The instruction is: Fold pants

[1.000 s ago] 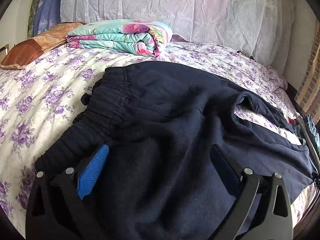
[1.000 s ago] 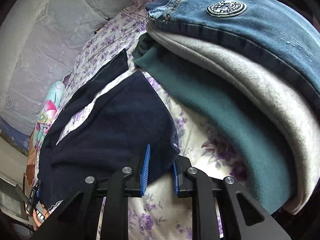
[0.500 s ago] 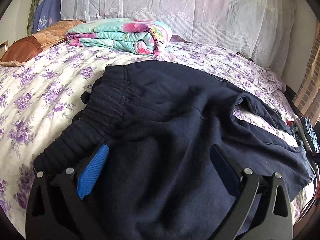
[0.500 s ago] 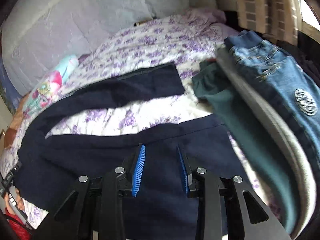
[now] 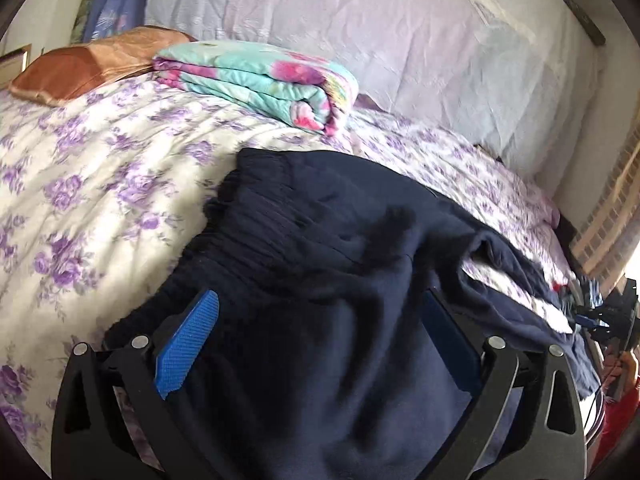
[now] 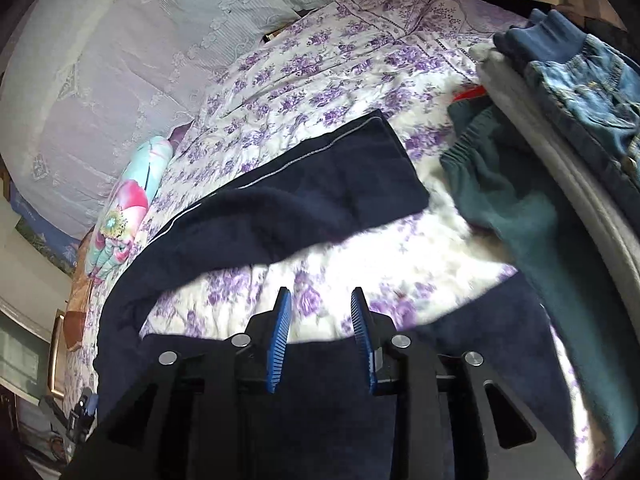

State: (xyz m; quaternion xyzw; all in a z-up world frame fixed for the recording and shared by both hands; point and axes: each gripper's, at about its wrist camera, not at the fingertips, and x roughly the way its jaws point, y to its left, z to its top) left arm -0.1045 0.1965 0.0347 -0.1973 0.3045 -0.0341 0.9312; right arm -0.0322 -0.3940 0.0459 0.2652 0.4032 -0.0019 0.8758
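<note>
Dark navy sweatpants (image 5: 328, 264) lie spread on the floral bedspread (image 5: 96, 184), elastic waistband to the left. My left gripper (image 5: 320, 328) is open wide over the hip area, its blue-padded fingers (image 5: 188, 344) resting on the fabric. In the right wrist view the far leg (image 6: 304, 200) lies flat, and the near leg (image 6: 320, 400) hangs up under my right gripper (image 6: 322, 312). Its jaws are partly open with bedspread showing between them. Whether fabric is held lower down is hidden.
A folded turquoise-and-pink blanket (image 5: 260, 80) and a brown cushion (image 5: 80, 64) lie near the headboard pillows (image 5: 400, 32). A stack of folded clothes sits at the right: jeans (image 6: 580, 92), grey (image 6: 560, 168) and green pants (image 6: 520, 200).
My right gripper opened from shut on the leg hem, then rose and swung toward the bed's middle. The left gripper stayed open over the waist, shifting slightly.
</note>
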